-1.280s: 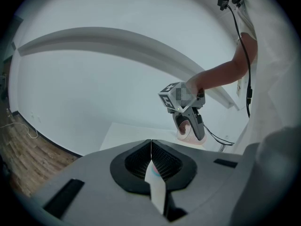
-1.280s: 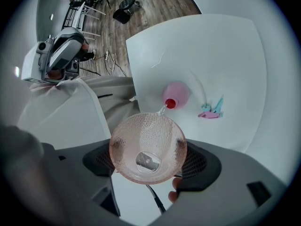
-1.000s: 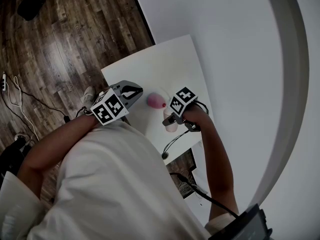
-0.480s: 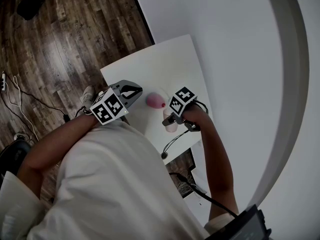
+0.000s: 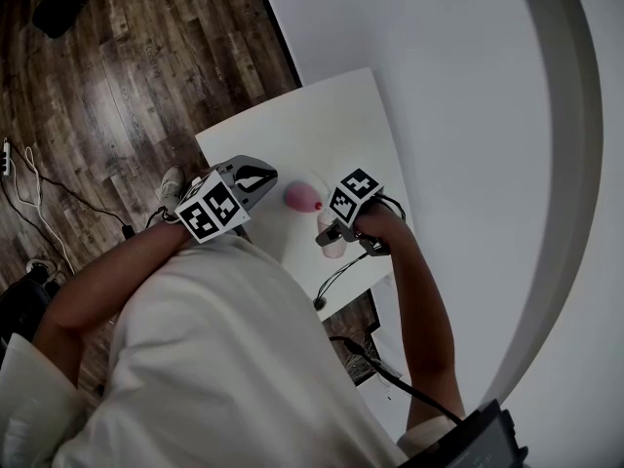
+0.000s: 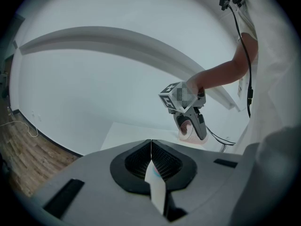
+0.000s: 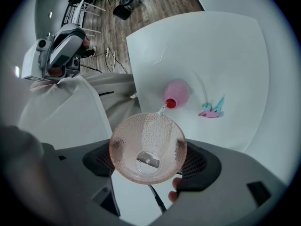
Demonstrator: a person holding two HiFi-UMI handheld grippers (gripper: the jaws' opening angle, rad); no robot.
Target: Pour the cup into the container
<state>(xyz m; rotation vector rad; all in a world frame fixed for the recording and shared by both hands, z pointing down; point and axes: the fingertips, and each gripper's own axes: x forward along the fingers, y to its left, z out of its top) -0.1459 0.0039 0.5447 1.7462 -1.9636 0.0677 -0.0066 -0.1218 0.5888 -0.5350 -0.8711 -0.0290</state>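
Two jaws of the right gripper (image 7: 148, 157) clamp the pink cup (image 7: 146, 134). We read its long axis along the jaws, mouth tipped toward the container (image 7: 178, 92) near the middle of the table (image 7: 225, 55). Left gripper (image 6: 150, 147): jaws together, empty.

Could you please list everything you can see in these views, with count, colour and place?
table: one, white, against a white wall.
cup: one, clear pinkish, tipped, between the right gripper's fingers.
container: one, pink with a red mouth, on the table just beyond the cup's lip.
small clip-like pieces: a little cluster, teal and pink, on the table beside the container.
cable: one, black, trailing from the right gripper off the table's edge.
right gripper: one, grey, fingers clamped on the cup.
left gripper: one, grey, fingers together, off to the container's left.
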